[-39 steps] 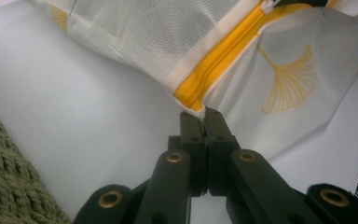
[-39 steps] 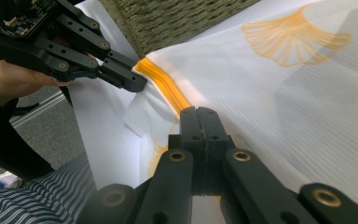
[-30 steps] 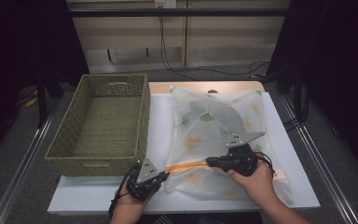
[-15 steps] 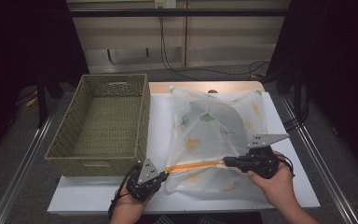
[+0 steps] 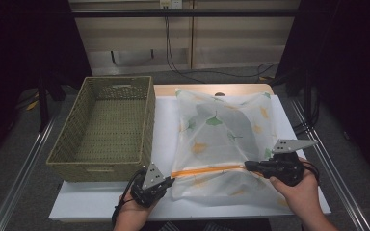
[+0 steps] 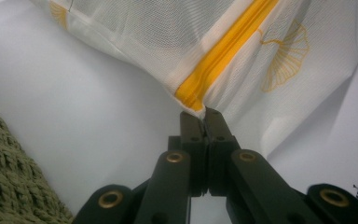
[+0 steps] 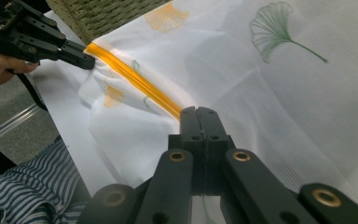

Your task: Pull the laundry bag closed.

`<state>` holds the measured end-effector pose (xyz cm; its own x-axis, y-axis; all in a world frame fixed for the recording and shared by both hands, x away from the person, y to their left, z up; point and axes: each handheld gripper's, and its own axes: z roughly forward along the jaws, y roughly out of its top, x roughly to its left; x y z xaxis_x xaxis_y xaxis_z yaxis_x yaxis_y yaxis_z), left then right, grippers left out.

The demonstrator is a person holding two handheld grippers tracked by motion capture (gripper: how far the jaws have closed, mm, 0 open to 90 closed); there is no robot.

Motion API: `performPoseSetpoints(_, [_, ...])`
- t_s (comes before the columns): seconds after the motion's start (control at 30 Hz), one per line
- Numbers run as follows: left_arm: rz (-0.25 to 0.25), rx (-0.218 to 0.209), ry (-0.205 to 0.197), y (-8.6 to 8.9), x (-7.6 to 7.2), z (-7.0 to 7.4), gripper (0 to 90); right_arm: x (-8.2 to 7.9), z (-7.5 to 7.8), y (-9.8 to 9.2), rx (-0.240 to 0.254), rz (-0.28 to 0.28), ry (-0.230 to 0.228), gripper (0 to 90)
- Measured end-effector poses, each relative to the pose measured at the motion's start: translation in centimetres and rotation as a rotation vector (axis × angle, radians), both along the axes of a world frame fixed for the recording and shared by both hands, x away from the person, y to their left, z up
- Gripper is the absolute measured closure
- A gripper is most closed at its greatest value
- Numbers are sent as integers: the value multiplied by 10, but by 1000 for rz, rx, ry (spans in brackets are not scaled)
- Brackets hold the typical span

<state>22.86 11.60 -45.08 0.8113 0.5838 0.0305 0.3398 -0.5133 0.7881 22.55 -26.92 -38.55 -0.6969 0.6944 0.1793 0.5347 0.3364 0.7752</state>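
Note:
A white mesh bag (image 5: 226, 130) printed with ginkgo leaves lies flat on the table, an orange zipper (image 5: 207, 170) running across its near end. My left gripper (image 5: 172, 179) is shut on the bag's corner at the zipper's left end; the left gripper view has the jaws (image 6: 204, 112) pinched on fabric just below the zipper (image 6: 223, 51). My right gripper (image 5: 246, 166) is shut on the zipper at its right part. In the right gripper view its jaws (image 7: 198, 112) meet where the orange zipper (image 7: 135, 79) ends, with the left gripper (image 7: 91, 61) farther along it.
An empty woven green basket (image 5: 96, 171) stands left of the bag, close to my left hand. The white tabletop (image 5: 164, 125) shows between basket and bag. A striped sleeve (image 7: 23, 191) lies at the table's near edge.
My right gripper has slid to the right along the zipper, and more orange line shows between the two grippers. The left gripper has stayed put.

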Motion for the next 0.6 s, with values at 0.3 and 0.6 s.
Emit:
performPoseSetpoints(0.3, [9, -9, 0, 0, 1, 0, 891, -5, -1, -19, -35, -46, -4, 900])
performPoseSetpoints(0.6, [0, -1, -6, 1, 2, -1, 891, -8, -5, -40, -64, -119, 1, 900])
